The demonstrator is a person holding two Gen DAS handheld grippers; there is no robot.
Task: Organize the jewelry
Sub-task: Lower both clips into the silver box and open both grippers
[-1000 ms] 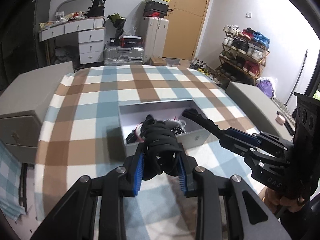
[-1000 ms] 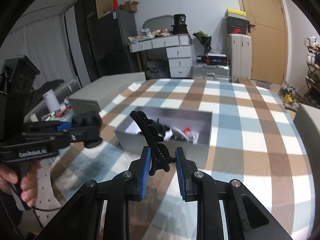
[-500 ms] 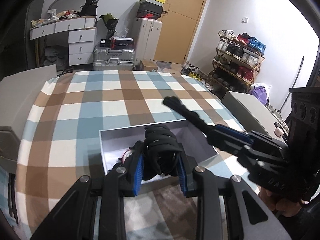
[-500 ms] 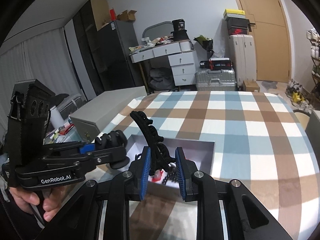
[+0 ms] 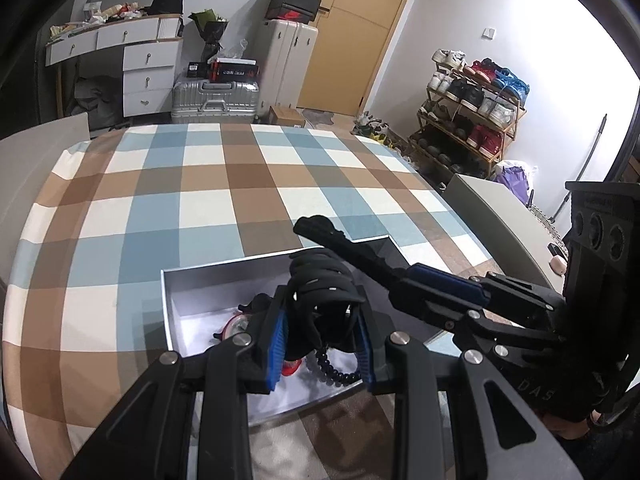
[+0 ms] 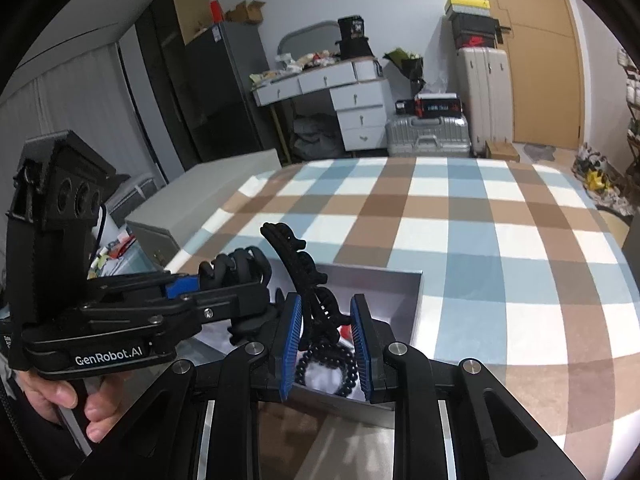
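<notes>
A grey open box (image 5: 208, 276) lies on the plaid cloth and holds jewelry, with a black bead bracelet (image 5: 334, 372) and a red piece (image 5: 234, 326) inside. My left gripper (image 5: 320, 332) is shut on a black hair claw clip (image 5: 320, 280) and holds it over the box. My right gripper (image 6: 326, 340) is shut on a long black hair clip (image 6: 298, 264), also over the box (image 6: 404, 292). The bead bracelet (image 6: 326, 368) shows below the right fingers. The right gripper enters the left wrist view (image 5: 440, 284) from the right; the left gripper shows in the right wrist view (image 6: 192, 284).
The plaid cloth (image 5: 192, 184) covers the table. Grey cabinets stand at the left (image 6: 208, 192) and at the right (image 5: 492, 208). A shoe rack (image 5: 472, 108), suitcases (image 5: 216, 96) and a white desk (image 5: 132, 52) line the far walls.
Both grippers have moved forward and stand over the box, each still holding its clip. The box now lies closer beneath the fingers.
</notes>
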